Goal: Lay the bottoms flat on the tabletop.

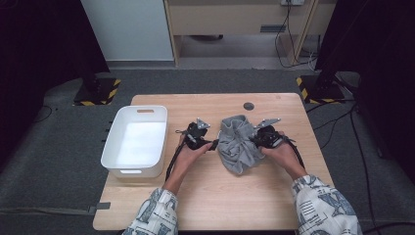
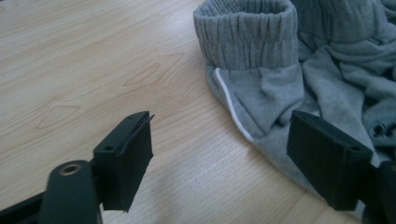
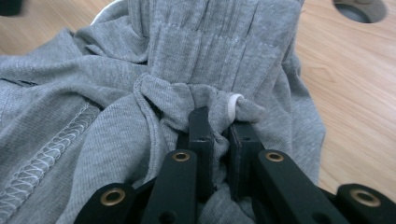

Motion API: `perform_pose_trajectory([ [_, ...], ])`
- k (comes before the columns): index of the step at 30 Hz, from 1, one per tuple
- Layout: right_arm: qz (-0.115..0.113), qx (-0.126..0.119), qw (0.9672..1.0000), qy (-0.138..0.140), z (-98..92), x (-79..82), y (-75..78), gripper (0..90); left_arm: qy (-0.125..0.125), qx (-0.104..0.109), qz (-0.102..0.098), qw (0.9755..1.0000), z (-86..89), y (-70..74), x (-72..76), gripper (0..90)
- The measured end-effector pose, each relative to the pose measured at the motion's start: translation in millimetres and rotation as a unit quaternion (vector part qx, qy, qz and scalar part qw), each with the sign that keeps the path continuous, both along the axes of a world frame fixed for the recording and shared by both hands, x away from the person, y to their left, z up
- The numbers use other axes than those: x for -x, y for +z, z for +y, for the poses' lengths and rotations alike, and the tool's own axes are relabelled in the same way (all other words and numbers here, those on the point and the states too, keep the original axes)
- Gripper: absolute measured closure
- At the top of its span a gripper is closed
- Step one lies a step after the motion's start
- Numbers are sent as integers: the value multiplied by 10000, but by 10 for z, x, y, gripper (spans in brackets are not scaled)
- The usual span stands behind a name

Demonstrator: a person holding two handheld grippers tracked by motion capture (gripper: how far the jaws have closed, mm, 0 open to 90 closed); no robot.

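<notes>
Grey garment (image 1: pixel 238 142), white bin (image 1: pixel 135 141)

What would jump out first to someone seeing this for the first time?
A crumpled grey garment sits mid-table, with the right gripper shut on a bunched fold of it. The left gripper is open at its left edge, and a white bin stands at the table's left.

a lab or test room; black curtains (image 1: pixel 39 39), hazard-striped stand bases (image 1: pixel 98 92), loose cables (image 1: pixel 293 44) on grey carpet (image 1: pixel 49 161)

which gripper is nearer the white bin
Left. The left gripper is between the white bin and the grey garment; the right gripper is beyond it, clamped on that garment.
</notes>
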State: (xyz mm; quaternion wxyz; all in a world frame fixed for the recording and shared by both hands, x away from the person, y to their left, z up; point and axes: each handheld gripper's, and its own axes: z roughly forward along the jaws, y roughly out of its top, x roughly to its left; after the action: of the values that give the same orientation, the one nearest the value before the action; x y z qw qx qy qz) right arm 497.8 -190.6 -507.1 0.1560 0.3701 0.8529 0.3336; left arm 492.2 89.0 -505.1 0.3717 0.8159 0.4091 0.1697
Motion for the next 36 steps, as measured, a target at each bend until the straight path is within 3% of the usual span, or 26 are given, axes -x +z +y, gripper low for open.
perform_pose_trajectory([
  [6,9,-50,9999,92,84,34,-3,825,155,-112,-112,9998,-13,-83,-70,316],
  [11,1,-90,9999,122,109,56,-8,824,202,-22,-38,9998,-12,-139,-128,348],
  [18,39,-110,9999,113,141,70,-2,823,226,-246,50,9994,-93,-178,-207,386],
  [21,34,-84,9999,124,147,70,3,822,255,-233,184,9992,-111,-216,-239,401],
  [26,25,-80,9999,110,154,82,9,817,289,-130,170,9994,-134,-254,-276,459],
  [33,-18,-184,9998,45,126,60,24,758,56,-85,196,9998,-178,-243,-248,649],
  [36,-60,-245,9997,-17,107,49,37,687,10,-23,242,9997,-199,-240,-237,716],
])
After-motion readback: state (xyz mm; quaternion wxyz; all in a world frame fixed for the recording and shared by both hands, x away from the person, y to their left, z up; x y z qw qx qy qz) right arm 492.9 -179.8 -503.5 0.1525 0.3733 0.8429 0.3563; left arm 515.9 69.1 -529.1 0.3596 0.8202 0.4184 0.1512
